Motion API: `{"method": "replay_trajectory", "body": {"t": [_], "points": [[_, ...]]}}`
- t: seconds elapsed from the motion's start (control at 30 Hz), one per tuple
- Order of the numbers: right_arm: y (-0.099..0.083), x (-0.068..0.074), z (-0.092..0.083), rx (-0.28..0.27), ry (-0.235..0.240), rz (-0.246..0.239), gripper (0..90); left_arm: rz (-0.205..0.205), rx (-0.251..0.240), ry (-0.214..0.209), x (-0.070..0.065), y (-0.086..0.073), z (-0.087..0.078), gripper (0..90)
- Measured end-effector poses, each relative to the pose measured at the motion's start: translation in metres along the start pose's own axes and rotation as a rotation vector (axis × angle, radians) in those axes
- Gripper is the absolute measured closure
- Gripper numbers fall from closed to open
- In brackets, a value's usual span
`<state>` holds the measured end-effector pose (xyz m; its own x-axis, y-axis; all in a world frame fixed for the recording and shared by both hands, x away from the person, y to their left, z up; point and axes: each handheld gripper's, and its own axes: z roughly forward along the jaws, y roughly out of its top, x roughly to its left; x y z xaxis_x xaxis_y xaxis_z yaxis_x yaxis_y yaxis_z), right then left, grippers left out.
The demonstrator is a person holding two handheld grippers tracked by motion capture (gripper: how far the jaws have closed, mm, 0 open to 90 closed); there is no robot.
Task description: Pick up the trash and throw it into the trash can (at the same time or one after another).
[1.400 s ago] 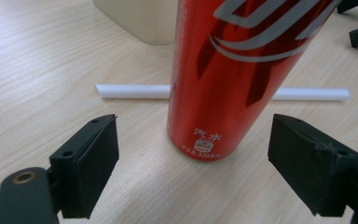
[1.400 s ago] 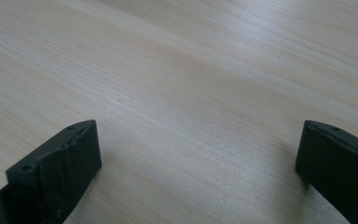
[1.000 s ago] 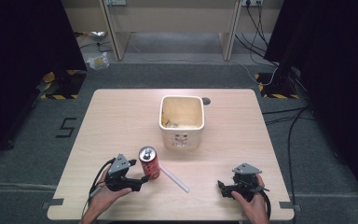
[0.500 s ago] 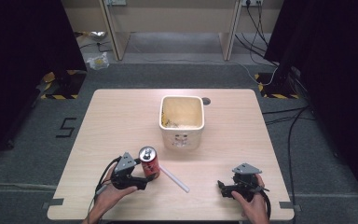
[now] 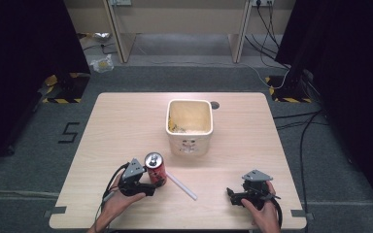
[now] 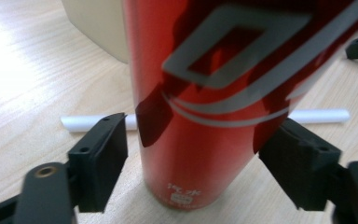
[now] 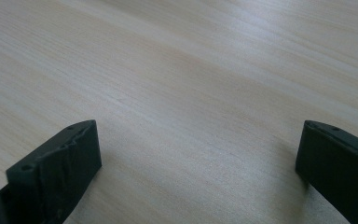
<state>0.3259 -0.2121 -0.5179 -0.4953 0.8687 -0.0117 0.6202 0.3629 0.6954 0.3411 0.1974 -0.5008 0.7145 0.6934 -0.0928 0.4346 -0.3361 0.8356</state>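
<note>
Left gripper view: left gripper (image 6: 193, 163) closing around red can (image 6: 205, 93), narrow gaps both sides.

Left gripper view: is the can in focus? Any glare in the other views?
Left gripper view: the can is too near and soft, its logo blurred; bright glare on the table at left. High view: even light, dark room edges. Right gripper view: sharp wood grain, mild sheen top right.

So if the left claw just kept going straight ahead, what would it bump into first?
The red can, upright between the left claw's closing jaws with small gaps each side. The white straw lies behind it.
</note>
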Motion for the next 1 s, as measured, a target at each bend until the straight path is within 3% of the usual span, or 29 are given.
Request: {"method": "replay_trajectory", "body": {"t": [0.2,0.63,1.0], "points": [[0.000,0.000,0.000,0.000,-0.001,0.000,0.3,0.015,-0.007,-0.007,0.000,0.000,0.001,33.2],[0.000,0.000,0.000,0.000,0.000,0.001,0.3,0.022,-0.030,0.002,0.005,0.013,-0.015,34.0],[0.000,0.000,0.000,0.000,0.000,0.001,0.3,0.024,-0.032,0.007,0.014,0.034,-0.023,34.0]]}}
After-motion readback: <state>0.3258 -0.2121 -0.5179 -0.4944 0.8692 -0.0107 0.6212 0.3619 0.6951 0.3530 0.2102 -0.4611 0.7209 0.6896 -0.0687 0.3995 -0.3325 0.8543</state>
